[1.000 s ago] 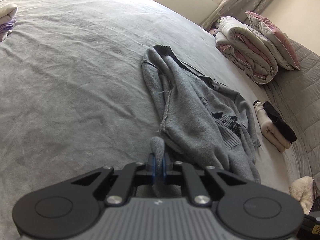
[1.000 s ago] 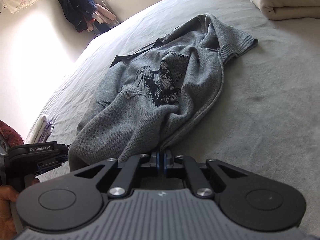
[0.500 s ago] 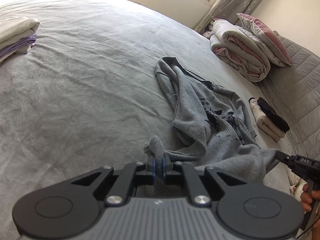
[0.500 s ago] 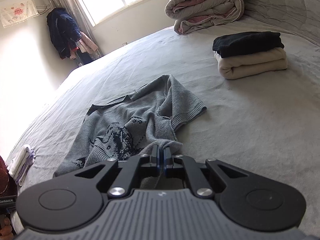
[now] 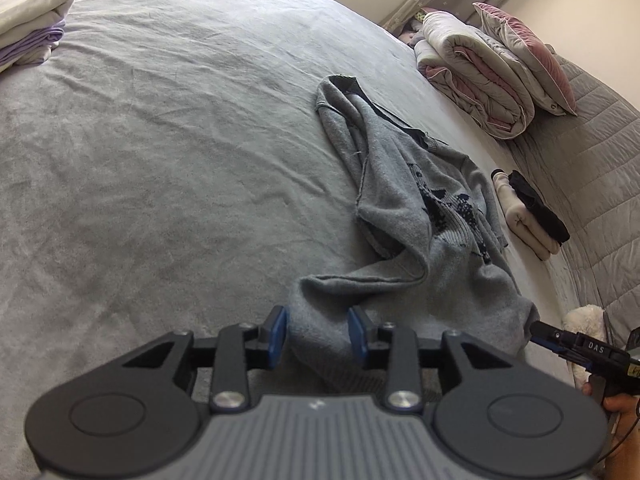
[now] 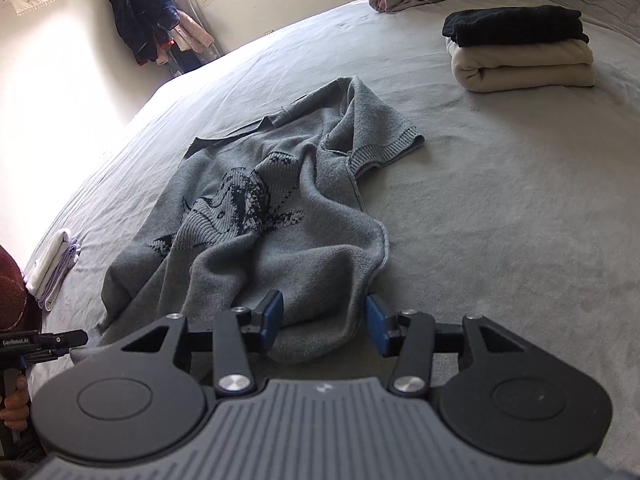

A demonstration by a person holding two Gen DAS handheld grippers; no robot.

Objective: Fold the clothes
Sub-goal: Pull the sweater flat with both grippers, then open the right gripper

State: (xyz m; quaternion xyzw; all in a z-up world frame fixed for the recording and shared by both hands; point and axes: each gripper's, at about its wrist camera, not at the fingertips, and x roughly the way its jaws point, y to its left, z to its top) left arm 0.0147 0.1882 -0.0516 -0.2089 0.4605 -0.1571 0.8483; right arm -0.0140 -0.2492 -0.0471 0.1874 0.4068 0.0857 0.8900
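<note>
A grey knit sweater [image 5: 404, 200] with a dark pattern lies crumpled on the grey bed [image 5: 160, 160]. In the left wrist view my left gripper [image 5: 318, 336] stands open, its blue pads on either side of one near corner of the hem, which lies loose between them. In the right wrist view the sweater [image 6: 260, 216] stretches away from me, and my right gripper [image 6: 324, 326] is open around the other hem corner, not pinching it. Each gripper shows at the edge of the other's view, the right gripper [image 5: 560, 338] and the left gripper [image 6: 60, 340].
Folded black and cream clothes [image 6: 520, 52] sit to the right of the sweater. A folded white and lilac stack [image 5: 28, 28] lies far left. A rolled quilt and pink pillow [image 5: 492, 72] rest at the bed's head. Dark clothes [image 6: 144, 12] hang in the corner.
Both grippers were shut on the sweater's hem corners and pulled it toward me. Now both have opened and the hem lies loose on the bed.
</note>
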